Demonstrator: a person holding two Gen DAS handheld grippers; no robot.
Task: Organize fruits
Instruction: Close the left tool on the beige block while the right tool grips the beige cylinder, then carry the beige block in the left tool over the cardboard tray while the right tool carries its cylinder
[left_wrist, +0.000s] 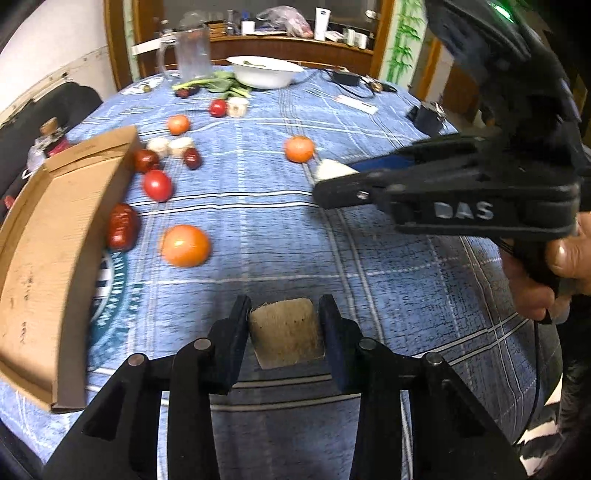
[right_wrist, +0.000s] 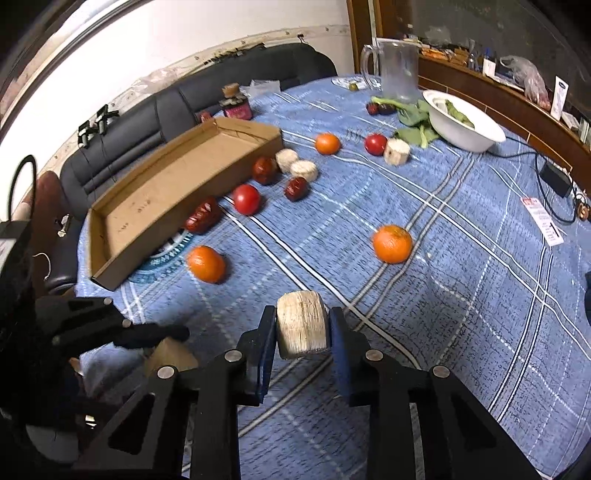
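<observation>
My left gripper (left_wrist: 284, 328) is shut on a pale cut chunk (left_wrist: 286, 332) and holds it above the blue cloth. My right gripper (right_wrist: 303, 325) is shut on a pale round chunk (right_wrist: 302, 324); it also shows in the left wrist view (left_wrist: 332, 177). An empty cardboard tray (left_wrist: 44, 258) (right_wrist: 166, 192) lies at the left. Oranges (left_wrist: 185, 245) (left_wrist: 299, 148) (right_wrist: 392, 243) (right_wrist: 206, 263), red tomatoes (left_wrist: 157, 185) (right_wrist: 246, 199), dark red fruits (left_wrist: 123, 226) (right_wrist: 202, 220) and more pale chunks (right_wrist: 303, 170) lie loose on the cloth.
A white bowl (right_wrist: 476, 140) with greens, leafy greens (right_wrist: 413, 122) and a clear jug (right_wrist: 399, 74) stand at the far side. A power adapter with cable (right_wrist: 554, 181) and a paper tag (right_wrist: 543, 221) lie at the right. A black sofa (right_wrist: 184, 103) sits behind the table.
</observation>
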